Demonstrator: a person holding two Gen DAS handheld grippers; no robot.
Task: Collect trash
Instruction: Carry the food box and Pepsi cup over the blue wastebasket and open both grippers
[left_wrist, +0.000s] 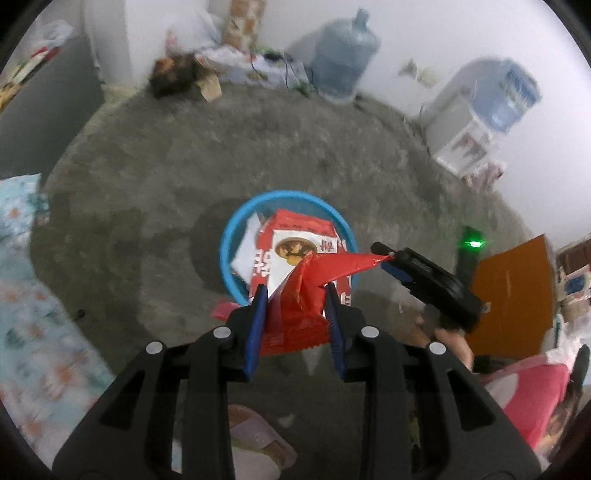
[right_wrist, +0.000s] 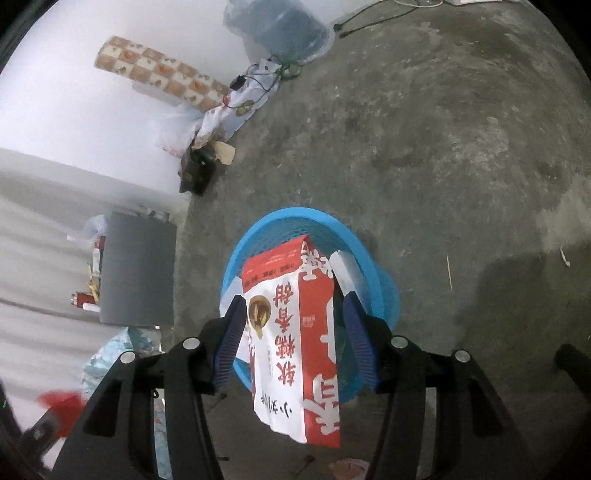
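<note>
A blue mesh basket (left_wrist: 236, 225) stands on the concrete floor, with a red and white snack box (left_wrist: 295, 236) leaning out of it. My left gripper (left_wrist: 295, 295) hangs just short of the basket, shut on a crumpled red wrapper (left_wrist: 332, 266). One corner of the wrapper reaches out to my right gripper (left_wrist: 386, 258). In the right wrist view my right gripper (right_wrist: 293, 299) is open. The box (right_wrist: 295, 332) stands between its blue pads and neither pad presses on it. The basket (right_wrist: 295, 218) lies right below. White paper (left_wrist: 245, 243) lies inside the basket beside the box.
A water jug (left_wrist: 343, 55) and a dispenser (left_wrist: 476, 122) stand by the far wall. An orange board (left_wrist: 513, 295) is to the right, floral bedding (left_wrist: 22, 295) to the left, and a pink slipper (left_wrist: 258, 439) lies near me. A grey cabinet (right_wrist: 138, 269) and cables (right_wrist: 258, 81) sit along the wall.
</note>
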